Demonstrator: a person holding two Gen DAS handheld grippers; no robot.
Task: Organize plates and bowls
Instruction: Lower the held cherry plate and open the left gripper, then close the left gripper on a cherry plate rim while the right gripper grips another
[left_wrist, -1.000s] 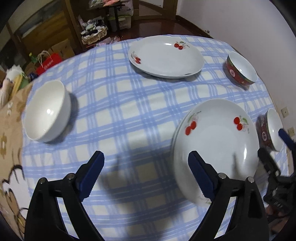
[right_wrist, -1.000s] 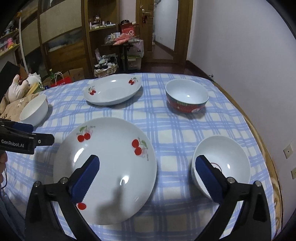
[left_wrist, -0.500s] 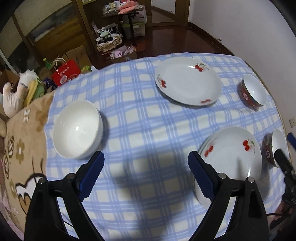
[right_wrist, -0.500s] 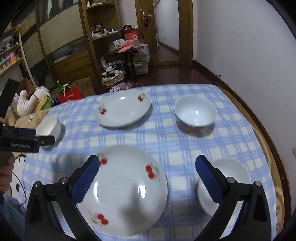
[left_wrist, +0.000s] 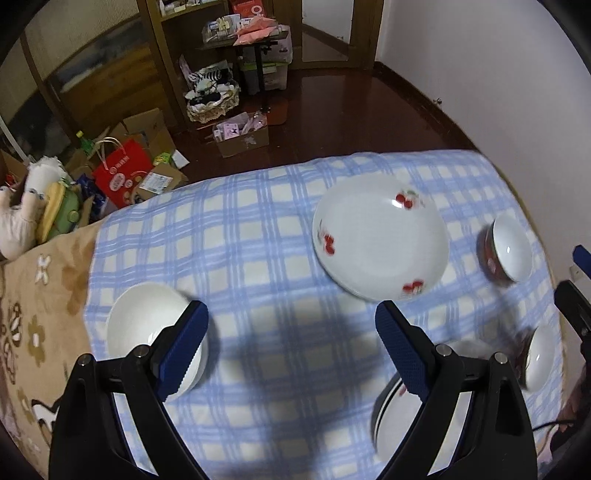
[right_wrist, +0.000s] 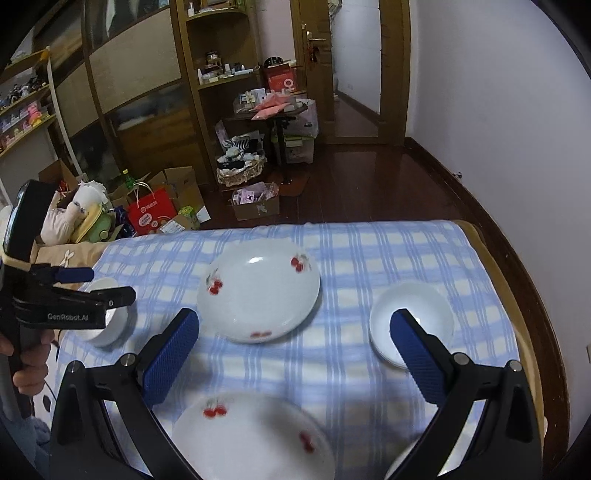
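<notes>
A blue plaid cloth covers the table. On it lie a far cherry-print plate and a near cherry-print plate, the near one partly behind my fingers. A white bowl stands at the left. Two red-sided bowls stand at the right, one farther and one nearer. My left gripper hangs open above the cloth and holds nothing. My right gripper is open and empty above the near plate.
A beige flowered blanket adjoins the cloth on the left, with a stuffed toy beyond it. A red bag, cardboard boxes and a basket clutter the dark floor behind the table. A white wall runs along the right. A hand grips the left gripper's handle.
Both grippers have risen and drawn back from the table. The dishes now look smaller and sit lower in both views, and more floor shows. Both jaws have kept the same width.
</notes>
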